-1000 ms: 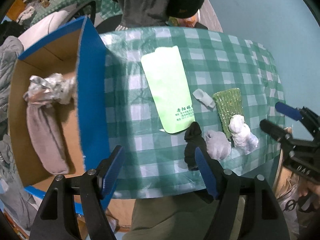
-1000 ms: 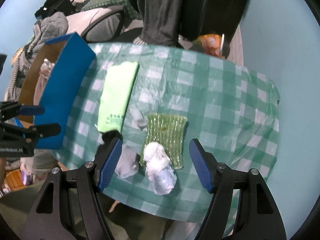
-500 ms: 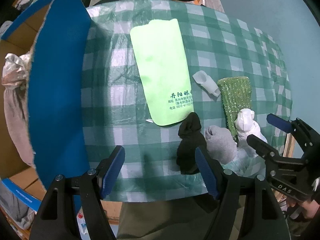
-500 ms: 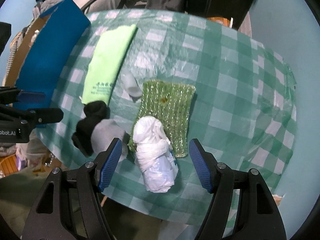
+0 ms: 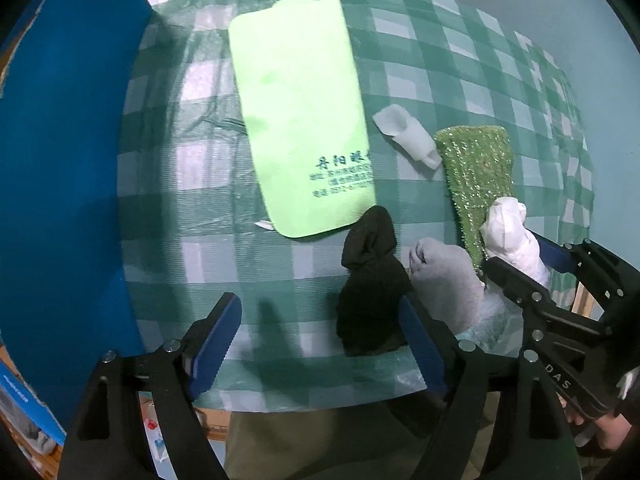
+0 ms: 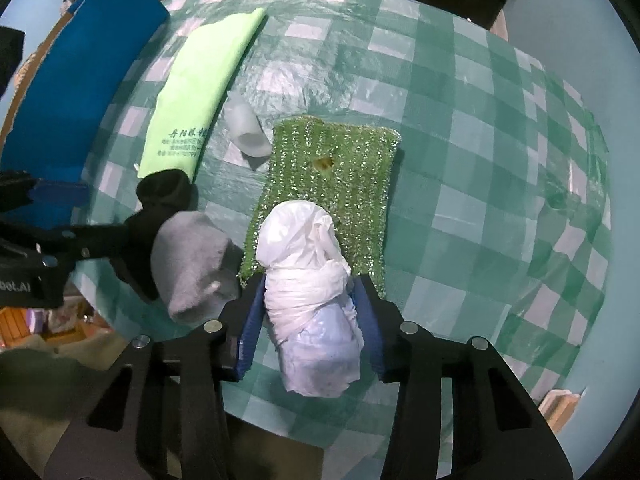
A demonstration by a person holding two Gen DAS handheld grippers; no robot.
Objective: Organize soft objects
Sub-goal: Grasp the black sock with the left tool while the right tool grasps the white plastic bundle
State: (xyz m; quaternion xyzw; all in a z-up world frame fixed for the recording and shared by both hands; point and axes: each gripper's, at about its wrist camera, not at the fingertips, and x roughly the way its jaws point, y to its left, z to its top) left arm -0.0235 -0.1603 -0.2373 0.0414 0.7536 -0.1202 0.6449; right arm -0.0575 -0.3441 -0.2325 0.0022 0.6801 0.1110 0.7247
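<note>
Cardboard box with a blue outer wall stands at the left edge of the counter; its inside is hidden in both views, so its contents cannot be told. On the green-and-white checked cover, a white plastic-bag bundle, wrapped and knotted into a lumpy roll, lies partly on the near end of a glittery green scrubbing pad. The right gripper has its 2 blue fingers closed in against the bundle's sides, gripping it near the counter's front edge. Just left of the bundle sits a rolled grey sock, touching a crumpled black sock. The left gripper hovers wide open, holding nothing, its right finger just beside the black sock. A light green cloth with dark printed text lies flat further back, and a small white translucent cap-like piece rests between it and the pad.
</note>
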